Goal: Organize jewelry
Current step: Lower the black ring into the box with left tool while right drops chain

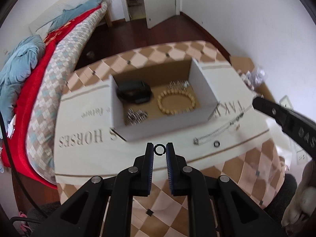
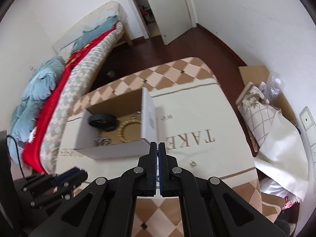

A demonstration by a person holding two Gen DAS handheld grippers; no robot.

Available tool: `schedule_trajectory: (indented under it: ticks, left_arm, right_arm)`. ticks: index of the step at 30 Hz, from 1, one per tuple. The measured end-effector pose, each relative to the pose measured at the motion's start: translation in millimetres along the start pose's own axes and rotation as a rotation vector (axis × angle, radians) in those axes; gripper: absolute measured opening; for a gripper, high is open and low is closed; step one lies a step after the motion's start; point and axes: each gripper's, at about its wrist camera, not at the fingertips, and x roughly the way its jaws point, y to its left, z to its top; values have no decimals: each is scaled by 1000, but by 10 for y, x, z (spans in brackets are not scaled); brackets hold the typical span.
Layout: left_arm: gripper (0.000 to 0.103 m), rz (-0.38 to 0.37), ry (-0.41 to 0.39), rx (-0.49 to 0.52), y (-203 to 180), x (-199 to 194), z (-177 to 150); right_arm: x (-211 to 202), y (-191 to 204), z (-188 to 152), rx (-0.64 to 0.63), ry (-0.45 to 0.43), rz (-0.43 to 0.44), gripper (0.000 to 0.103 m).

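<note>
An open cardboard box stands on the table's white cloth. Inside lie a black watch, a gold bead bracelet and silver pieces. My left gripper is shut on a small black ring just in front of the box. My right gripper is shut on a thin silver chain that hangs from its tip down to the cloth. A second ring lies by the chain's end. The box also shows in the right wrist view.
A small gold piece lies on the cloth right of my right gripper. A bed with red and blue bedding runs along the left. Cardboard and bags sit on the floor at the right. A door stands open behind.
</note>
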Motion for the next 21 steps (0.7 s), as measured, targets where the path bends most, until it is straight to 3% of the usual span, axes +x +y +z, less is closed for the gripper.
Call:
schedule_trajectory:
  ticks: [10, 21]
  left_arm:
    - [10, -10, -70, -80, 505, -307, 480]
    - [10, -30, -57, -106, 799, -160, 921]
  right_arm:
    - [-522, 373, 359, -55, -73, 84, 1]
    - [-671, 718, 930, -110, -105, 124, 1]
